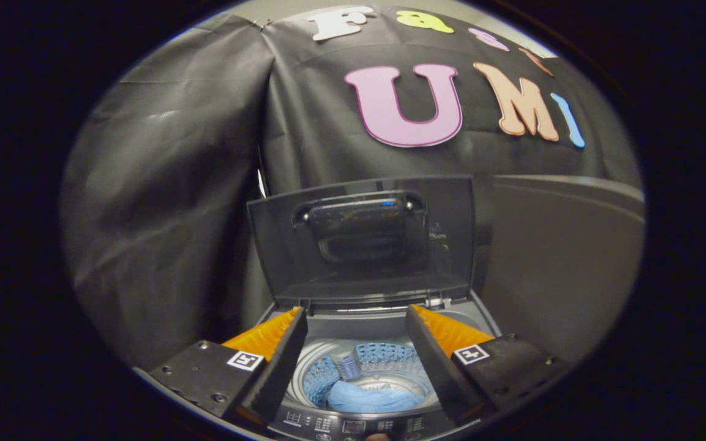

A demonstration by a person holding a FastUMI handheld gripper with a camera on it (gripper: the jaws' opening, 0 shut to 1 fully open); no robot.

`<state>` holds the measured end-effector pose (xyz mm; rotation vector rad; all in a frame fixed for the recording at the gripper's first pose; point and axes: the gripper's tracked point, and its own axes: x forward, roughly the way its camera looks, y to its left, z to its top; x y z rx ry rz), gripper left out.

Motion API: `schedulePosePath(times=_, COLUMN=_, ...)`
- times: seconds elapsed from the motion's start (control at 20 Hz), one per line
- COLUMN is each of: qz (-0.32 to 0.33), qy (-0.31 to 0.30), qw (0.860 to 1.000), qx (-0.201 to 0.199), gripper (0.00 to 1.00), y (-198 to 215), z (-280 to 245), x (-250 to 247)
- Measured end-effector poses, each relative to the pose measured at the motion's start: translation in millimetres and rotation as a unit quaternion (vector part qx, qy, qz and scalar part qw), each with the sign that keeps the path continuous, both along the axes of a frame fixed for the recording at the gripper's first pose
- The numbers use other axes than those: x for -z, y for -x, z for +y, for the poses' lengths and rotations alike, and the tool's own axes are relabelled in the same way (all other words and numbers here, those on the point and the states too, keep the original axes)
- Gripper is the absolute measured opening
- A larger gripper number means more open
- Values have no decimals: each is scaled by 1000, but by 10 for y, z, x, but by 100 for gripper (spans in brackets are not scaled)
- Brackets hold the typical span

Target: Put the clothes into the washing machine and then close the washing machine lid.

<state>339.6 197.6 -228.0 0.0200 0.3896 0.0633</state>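
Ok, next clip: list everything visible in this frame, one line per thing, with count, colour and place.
washing machine: one, grey, directly below and ahead of the fingers, top open.
lid: one, dark translucent grey, standing upright at the back of the machine, beyond the fingers.
drum: one, silver with pale blue inserts, seen between the fingers.
cloth: one, light blue, lying at the bottom of the drum.
control panel: one, dark, along the machine's near edge.
grey panel: one, to the right of the machine.
booth wall: black cloth, behind everything.
gripper: one; fingers spread apart over the drum, holding nothing.
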Motion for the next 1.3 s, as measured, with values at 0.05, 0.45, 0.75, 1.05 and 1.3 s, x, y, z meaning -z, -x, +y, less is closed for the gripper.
schedulePosePath(times=0.05, qz=2, qy=1, qw=1000, qx=-2, gripper=97, y=29, z=-15, x=-80)
schedulePosePath(times=0.45, qz=36, qy=3, qw=999, qx=8, gripper=97, y=142, z=-10, x=-628)
schedulePosePath(times=0.75, qz=-4, qy=-2, qw=1000, qx=-8, gripper=97, y=-183, z=73, x=-1130)
schedulePosePath(times=1.05, qz=-41, qy=-56, qw=997, qx=40, gripper=97, y=-796, z=-49, x=-1523)
schedulePosePath(times=1.3, qz=-83, qy=-22, qw=995, qx=51, gripper=96, y=-1332, z=-162, x=-1644)
